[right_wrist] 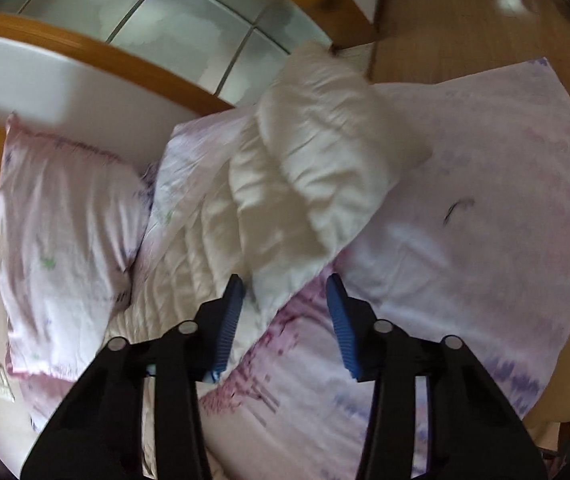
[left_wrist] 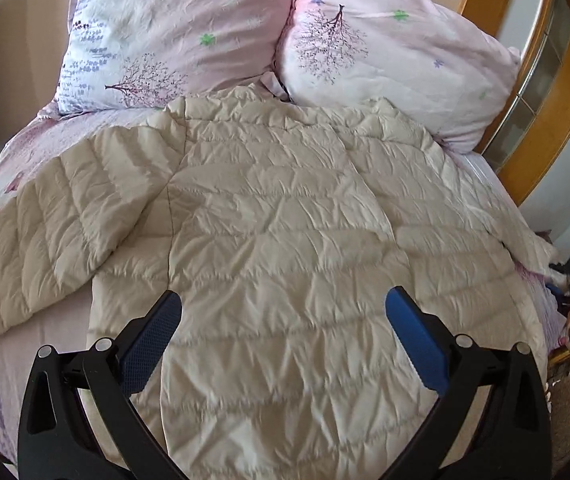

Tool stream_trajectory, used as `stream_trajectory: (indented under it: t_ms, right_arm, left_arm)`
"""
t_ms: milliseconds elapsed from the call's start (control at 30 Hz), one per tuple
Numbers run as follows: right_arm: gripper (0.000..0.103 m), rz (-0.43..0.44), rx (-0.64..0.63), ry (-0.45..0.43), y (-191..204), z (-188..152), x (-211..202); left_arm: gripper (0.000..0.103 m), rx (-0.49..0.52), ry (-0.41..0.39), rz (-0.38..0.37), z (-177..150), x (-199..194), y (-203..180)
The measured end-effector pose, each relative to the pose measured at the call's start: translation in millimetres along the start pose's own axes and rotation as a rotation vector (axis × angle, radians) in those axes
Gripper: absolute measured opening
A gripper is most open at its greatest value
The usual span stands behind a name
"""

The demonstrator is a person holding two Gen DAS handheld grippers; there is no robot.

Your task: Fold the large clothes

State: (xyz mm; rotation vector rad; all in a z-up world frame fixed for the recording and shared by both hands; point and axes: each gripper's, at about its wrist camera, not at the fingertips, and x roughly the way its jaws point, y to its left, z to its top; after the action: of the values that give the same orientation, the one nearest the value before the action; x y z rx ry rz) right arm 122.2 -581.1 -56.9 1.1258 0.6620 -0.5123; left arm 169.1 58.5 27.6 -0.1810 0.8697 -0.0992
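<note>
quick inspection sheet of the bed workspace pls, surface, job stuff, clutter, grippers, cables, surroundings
surface: bed with a pink floral sheet, rumpled.
job's things: cream quilted jacket spread flat, collar towards the pillows; one sleeve lies out to the side, the other sleeve is raised in a blurred bunch in the right wrist view.
clutter: two floral pillows at the head of the bed, touching the collar.
grippers: left hand-held gripper open, above the jacket's lower back; right hand-held gripper open, at the bunched sleeve's lower end, contact unclear.
cables: nothing seen.
surroundings: wooden headboard with glass panels; wood floor.
</note>
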Motion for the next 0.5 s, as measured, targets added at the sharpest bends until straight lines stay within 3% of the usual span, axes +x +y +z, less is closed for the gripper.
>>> stream_trajectory:
  t_ms: [233, 400, 500]
  right_arm:
    - [0.039, -0.085, -0.054, -0.103, 6.5, 4.9, -7.7]
    - [0.013, -0.198, -0.155, -0.184, 23.7, 8.8, -8.5]
    - [0.007, -0.263, -0.264, -0.249, 45.7, 5.4, -11.7]
  left_arm:
    - [0.102, 0.016, -0.007, -0.047, 8.3, 13.1, -1.0]
    - [0.102, 0.023, -0.013, -0.065, 11.3, 18.6, -4.2]
    - [0.102, 0.001, -0.002, -0.107, 13.6, 22.2, -2.3]
